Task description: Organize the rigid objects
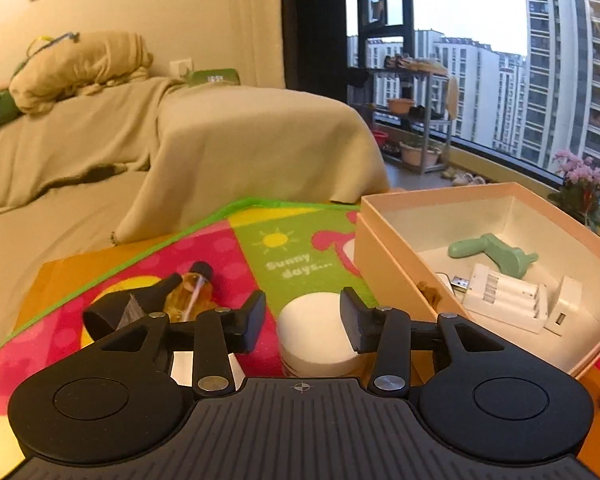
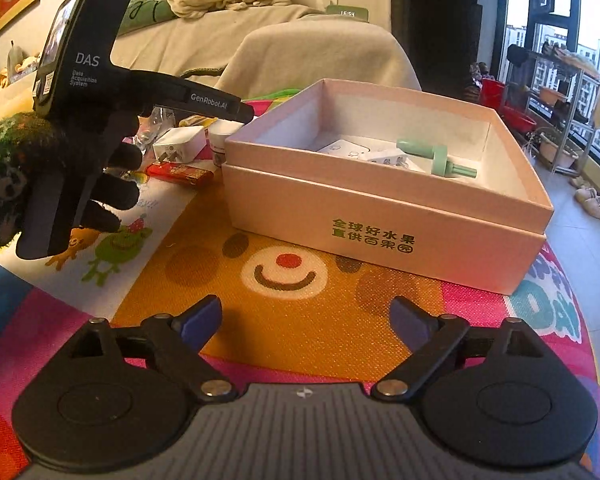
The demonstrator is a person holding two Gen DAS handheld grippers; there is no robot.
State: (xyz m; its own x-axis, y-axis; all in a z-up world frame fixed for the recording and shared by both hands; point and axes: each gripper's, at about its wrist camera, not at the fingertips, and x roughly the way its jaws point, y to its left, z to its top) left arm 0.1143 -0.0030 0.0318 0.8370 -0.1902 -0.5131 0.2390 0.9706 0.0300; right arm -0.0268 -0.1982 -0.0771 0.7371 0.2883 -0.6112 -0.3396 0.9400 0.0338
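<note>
Left wrist: my left gripper is spread around the white jar
Off-centre squeeze may tip it; right gripper spread, empty

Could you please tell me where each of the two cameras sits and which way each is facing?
Left wrist: on the left tool, facing a white jar between its open fingers, sofa beyond.
Right wrist: on the right tool, open over the mat, showing the gloved left hand.
Shared: the pink box holding a green handle.
</note>
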